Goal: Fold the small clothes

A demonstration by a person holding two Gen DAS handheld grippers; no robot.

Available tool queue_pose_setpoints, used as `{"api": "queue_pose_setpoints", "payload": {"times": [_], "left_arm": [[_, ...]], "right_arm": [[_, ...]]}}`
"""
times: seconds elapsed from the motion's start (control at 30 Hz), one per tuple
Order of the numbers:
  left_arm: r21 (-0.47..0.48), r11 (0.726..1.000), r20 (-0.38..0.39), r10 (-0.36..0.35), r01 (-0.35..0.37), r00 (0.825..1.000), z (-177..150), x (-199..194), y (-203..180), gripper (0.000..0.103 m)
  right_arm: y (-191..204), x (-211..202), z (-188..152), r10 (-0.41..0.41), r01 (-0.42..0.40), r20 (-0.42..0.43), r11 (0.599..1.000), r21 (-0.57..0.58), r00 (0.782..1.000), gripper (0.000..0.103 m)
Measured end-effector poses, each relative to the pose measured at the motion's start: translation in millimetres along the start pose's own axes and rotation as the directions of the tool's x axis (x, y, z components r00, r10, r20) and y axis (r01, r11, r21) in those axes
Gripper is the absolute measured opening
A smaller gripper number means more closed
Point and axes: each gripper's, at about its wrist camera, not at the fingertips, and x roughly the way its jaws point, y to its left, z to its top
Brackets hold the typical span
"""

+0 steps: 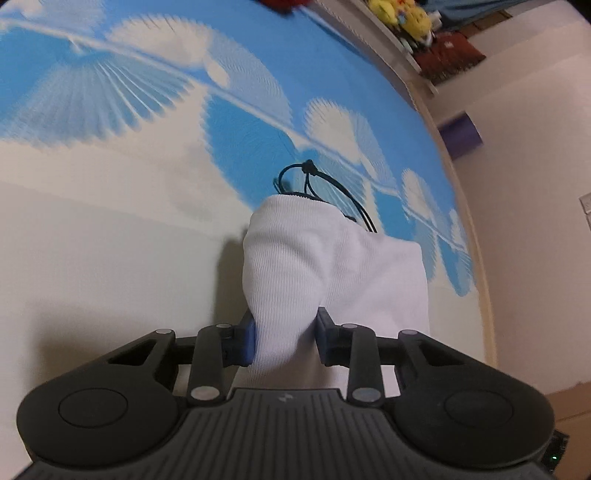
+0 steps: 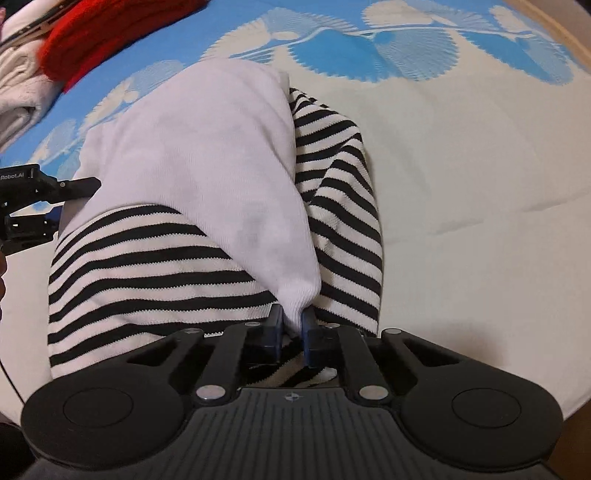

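Observation:
A small garment, white (image 2: 207,147) on one side and black-and-white striped (image 2: 147,266) on the other, lies half lifted over a blue and white bedsheet (image 2: 461,166). My right gripper (image 2: 293,325) is shut on a pinched fold of its white cloth near the striped hem. My left gripper (image 1: 285,332) is closed on a thick bunch of the same white cloth (image 1: 314,266), its jaws held apart by it. A black cord (image 1: 314,181) with a knot sticks out beyond the cloth. The left gripper also shows at the left edge of the right wrist view (image 2: 79,186).
A red knit item (image 2: 110,33) and a pile of white cloth (image 2: 18,92) lie at the sheet's far left corner. In the left wrist view the bed edge (image 1: 476,240) curves along the right, with plush toys (image 1: 406,14) and a purple box (image 1: 461,134) beyond it.

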Motion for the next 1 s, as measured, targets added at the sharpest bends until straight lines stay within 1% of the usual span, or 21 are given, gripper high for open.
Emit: {"api": "queue_pose_setpoints", "payload": {"times": [0.1, 0.2, 0.23, 0.27, 0.3, 0.37, 0.4, 0.43, 0.47, 0.5, 0.57, 0.6, 0.63, 0.7, 0.77, 0.8, 0.83, 0.87, 0.93, 0.97, 1.0], "left_arm": [[-0.034, 0.997, 0.02, 0.065, -0.065, 0.998, 13.4, -29.3, 28.1, 0.035], [-0.056, 0.991, 0.046, 0.125, -0.122, 0.991, 24.4, -59.0, 54.3, 0.036], [-0.059, 0.989, 0.059, 0.139, -0.136, 0.989, 27.2, -68.7, 62.1, 0.037], [-0.061, 0.986, 0.073, 0.16, -0.156, 0.984, 29.7, -77.7, 70.3, 0.043], [-0.065, 0.981, 0.086, 0.189, -0.183, 0.978, 32.2, -85.6, 76.7, 0.046], [-0.081, 0.966, 0.119, 0.255, -0.247, 0.96, 35.1, -107.1, 86.8, 0.047], [-0.09, 0.966, 0.125, 0.253, -0.244, 0.959, 34.7, -117.8, 89.8, 0.048], [-0.083, 0.971, 0.113, 0.235, -0.226, 0.965, 32.7, -129.5, 92.4, 0.048], [-0.059, 0.972, 0.094, 0.234, -0.229, 0.968, 31.0, -138.0, 89.4, 0.048], [-0.006, 0.966, 0.081, 0.259, -0.26, 0.962, 27.7, -147.6, 80.8, 0.048], [0.126, 0.939, 0.079, 0.311, -0.319, 0.947, 18.2, -159.9, 61.5, 0.048], [0.179, 0.926, 0.071, 0.325, -0.333, 0.943, 10.8, -163.5, 52.5, 0.048], [0.208, 0.921, 0.063, 0.323, -0.329, 0.944, 2.8, -165.0, 48.1, 0.048], [0.246, 0.926, 0.046, 0.284, -0.286, 0.958, -14.8, -163.4, 41.8, 0.048], [0.285, 0.927, 0.011, 0.252, -0.245, 0.968, -37.3, -146.6, 43.7, 0.048], [0.308, 0.922, -0.049, 0.262, -0.236, 0.964, -49.3, -130.5, 48.5, 0.045], [0.319, 0.909, -0.125, 0.32, -0.267, 0.939, -57.2, -111.3, 54.0, 0.045], [0.348, 0.892, -0.138, 0.353, -0.288, 0.925, -63.2, -98.0, 55.6, 0.046], [0.44, 0.849, -0.12, 0.379, -0.293, 0.918, -69.5, -89.0, 48.6, 0.048], [0.448, 0.844, -0.117, 0.383, -0.295, 0.916, -70.4, -89.0, 47.3, 0.048], [0.433, 0.851, -0.123, 0.382, -0.297, 0.916, -69.5, -91.1, 47.7, 0.048]], "right_arm": [[34.6, 4.5, -0.2, 0.081, -0.081, -0.005, 0.996, -0.046, 0.997, 0.009], [74.5, 10.6, -3.0, 0.159, -0.16, -0.024, 0.982, -0.098, 0.987, 0.009], [86.2, 13.1, -4.4, 0.187, -0.19, -0.034, 0.976, -0.107, 0.982, 0.009], [98.7, 14.9, -7.2, 0.212, -0.216, -0.045, 0.97, -0.115, 0.976, 0.009], [110.0, 16.6, -10.7, 0.224, -0.229, -0.056, 0.965, -0.13, 0.973, 0.009], [128.0, 20.3, -15.4, 0.217, -0.227, -0.073, 0.959, -0.171, 0.973, 0.009], [130.8, 19.9, -14.7, 0.219, -0.229, -0.074, 0.958, -0.173, 0.973, 0.008], [131.7, 18.0, -13.3, 0.221, -0.23, -0.07, 0.959, -0.166, 0.973, 0.008], [129.2, 17.1, -9.0, 0.209, -0.218, -0.069, 0.962, -0.164, 0.976, 0.008], [125.9, 15.8, -10.0, 0.196, -0.205, -0.07, 0.966, -0.156, 0.978, 0.008], [120.1, 11.3, -8.7, 0.199, -0.207, -0.068, 0.97, -0.128, 0.978, 0.008], [118.3, 7.4, -11.4, 0.204, -0.211, -0.066, 0.969, -0.13, 0.977, 0.008], [117.5, 3.4, -12.2, 0.206, -0.212, -0.062, 0.968, -0.136, 0.977, 0.008], [119.2, 0.1, -15.2, 0.208, -0.214, -0.057, 0.967, -0.141, 0.977, 0.008], [116.9, -0.2, -16.0, 0.206, -0.211, -0.054, 0.967, -0.14, 0.977, 0.007], [114.6, -1.7, -17.6, 0.202, -0.207, -0.051, 0.969, -0.138, 0.978, 0.007], [112.4, -3.3, -20.2, 0.198, -0.203, -0.05, 0.97, -0.131, 0.979, 0.007], [109.6, -3.4, -22.1, 0.19, -0.195, -0.053, 0.973, -0.121, 0.98, 0.007], [105.3, 1.2, -24.8, 0.176, -0.184, -0.075, 0.976, -0.118, 0.981, 0.006], [104.3, 3.1, -26.4, 0.171, -0.18, -0.083, 0.976, -0.124, 0.982, 0.006], [103.8, 4.6, -27.4, 0.165, -0.176, -0.09, 0.975, -0.132, 0.982, 0.005]]}}
